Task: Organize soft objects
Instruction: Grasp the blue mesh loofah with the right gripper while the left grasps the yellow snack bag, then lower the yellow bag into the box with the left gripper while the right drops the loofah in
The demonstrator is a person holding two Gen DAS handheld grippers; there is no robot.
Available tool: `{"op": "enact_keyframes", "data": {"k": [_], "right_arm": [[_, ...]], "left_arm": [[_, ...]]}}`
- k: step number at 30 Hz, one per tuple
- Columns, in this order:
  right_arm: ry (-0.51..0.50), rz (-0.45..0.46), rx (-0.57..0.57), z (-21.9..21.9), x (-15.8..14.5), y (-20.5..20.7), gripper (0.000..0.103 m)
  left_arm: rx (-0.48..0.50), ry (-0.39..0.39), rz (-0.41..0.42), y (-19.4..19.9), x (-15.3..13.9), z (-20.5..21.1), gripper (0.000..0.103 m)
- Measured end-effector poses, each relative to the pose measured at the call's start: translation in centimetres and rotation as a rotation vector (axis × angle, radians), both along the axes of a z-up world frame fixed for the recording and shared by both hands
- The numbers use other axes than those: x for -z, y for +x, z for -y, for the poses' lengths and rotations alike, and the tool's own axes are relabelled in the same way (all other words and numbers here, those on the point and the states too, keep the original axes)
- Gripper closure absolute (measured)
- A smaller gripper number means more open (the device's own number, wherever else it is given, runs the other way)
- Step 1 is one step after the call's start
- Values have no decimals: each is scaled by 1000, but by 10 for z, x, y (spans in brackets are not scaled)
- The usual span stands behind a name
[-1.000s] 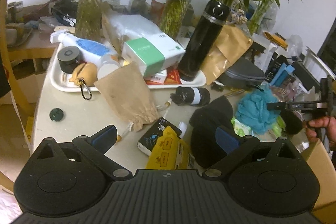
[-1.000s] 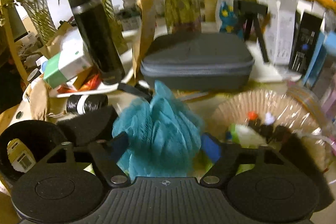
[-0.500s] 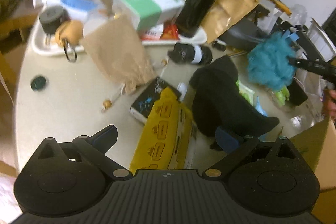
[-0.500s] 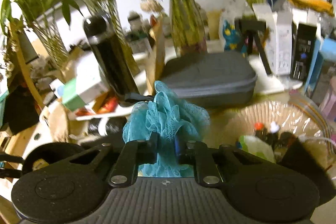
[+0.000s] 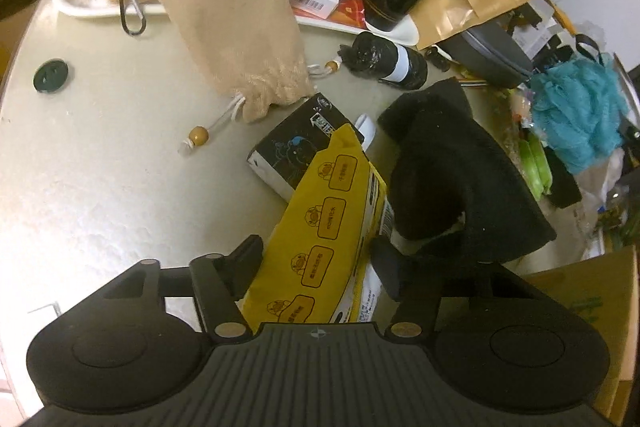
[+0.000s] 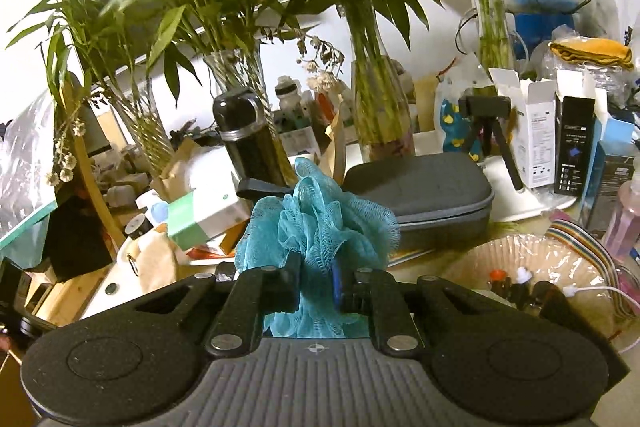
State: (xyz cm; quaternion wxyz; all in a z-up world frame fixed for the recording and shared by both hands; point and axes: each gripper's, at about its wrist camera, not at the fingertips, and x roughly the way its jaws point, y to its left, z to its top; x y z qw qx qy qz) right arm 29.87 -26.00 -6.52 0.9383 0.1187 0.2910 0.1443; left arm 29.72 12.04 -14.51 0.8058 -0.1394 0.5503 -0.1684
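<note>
1. Broadly, the pale, faintly pebbled surface (image 5: 100,155) carries everything ahead of our left tongs (image 5: 316,259), and it is crowded, so the soft things have to be picked out one at a time.
2. Next in size is the black fabric piece (image 5: 452,171), limp and matte, slumped just right of the left tongs and partly draped toward the right finger.
3. Ahead and left of those tongs lies the tan drawstring pouch (image 5: 240,39), coarse cloth with wooden beads on its cord, its upper end leaning on the white tray (image 5: 80,7).
4. Between the left tongs sits the yellow packet (image 5: 332,227), a glossy, crinkly pillow shape resting on a small black box (image 5: 296,147). The fingers bracket it closely; we cannot tell whether they are already pressing on it.
5. Smallest, the teal mesh puff (image 6: 316,231), frilly and springy, is pinched in our right tongs (image 6: 316,287), the fingers drawn close on its gathered base. It appears raised off the surface, which we judge suits carrying it away for sorting.
</note>
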Motion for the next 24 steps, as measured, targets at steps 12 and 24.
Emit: {"op": "enact_keyframes", "data": {"k": [12,24], "right_arm": [[28,33,-15,1,-9,-16,86],[51,98,-17,-4,-29,-39,86]], "left_arm": [[-21,41,144,-19,-33,11,82],[-120,82,335,-48,-84,4,86]]}}
